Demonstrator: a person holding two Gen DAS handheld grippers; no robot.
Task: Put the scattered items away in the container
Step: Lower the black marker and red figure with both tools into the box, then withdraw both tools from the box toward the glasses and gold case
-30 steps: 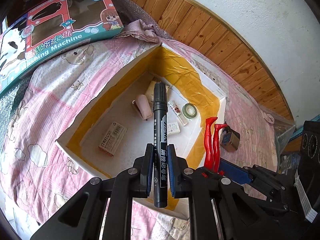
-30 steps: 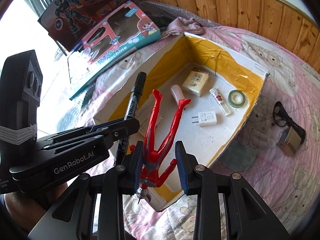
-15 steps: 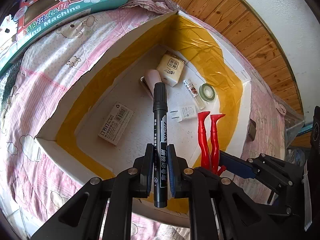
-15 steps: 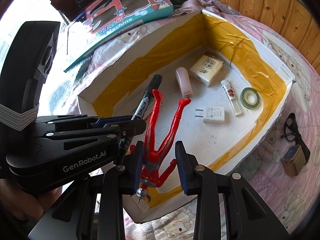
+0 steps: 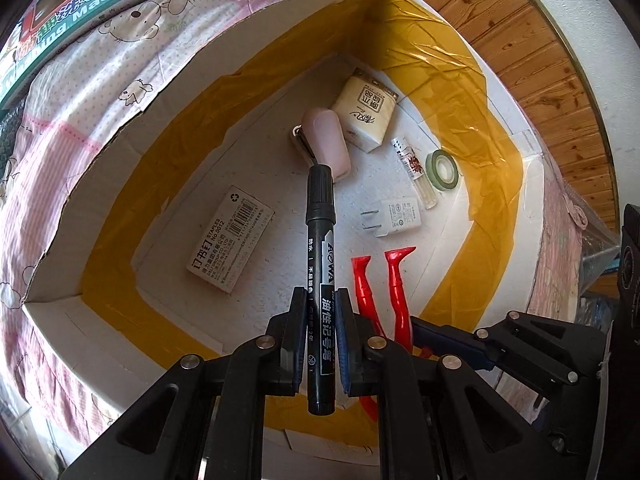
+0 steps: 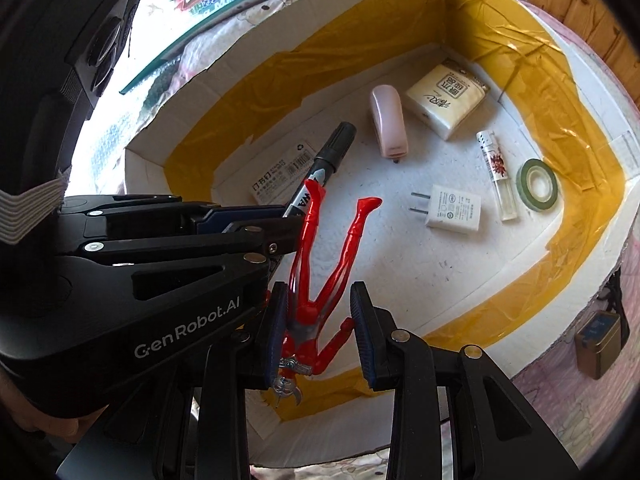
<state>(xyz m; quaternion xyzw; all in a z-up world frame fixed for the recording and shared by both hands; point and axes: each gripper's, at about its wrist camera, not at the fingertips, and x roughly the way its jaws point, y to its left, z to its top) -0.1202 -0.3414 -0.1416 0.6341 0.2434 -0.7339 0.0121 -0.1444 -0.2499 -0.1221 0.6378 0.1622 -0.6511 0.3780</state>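
Observation:
My left gripper (image 5: 318, 300) is shut on a black marker (image 5: 319, 240) that points forward over the white box with yellow tape (image 5: 492, 184). My right gripper (image 6: 318, 312) is shut on a red toy figure (image 6: 320, 276), held head down with its legs out over the box floor. Both hang side by side above the box's near half. In the right wrist view the left gripper (image 6: 260, 222) and the marker (image 6: 328, 156) show at the left. On the box floor lie a staples box (image 5: 230, 244), a pink stapler (image 5: 326, 142), a tissue pack (image 5: 366, 114), a charger plug (image 5: 396, 218), a small vial (image 5: 416, 174) and a green tape roll (image 5: 442, 168).
The box rests on a pink patterned quilt (image 5: 100, 92). A teal toy carton (image 5: 76, 4) lies beyond its far left side. A small brass-coloured box with a black cord (image 6: 600, 340) sits on the quilt right of the box. A wood-panelled wall (image 5: 532, 60) runs behind.
Both grippers have moved forward and down, from the box's near edge to above its floor. The marker and the red figure stay clamped.

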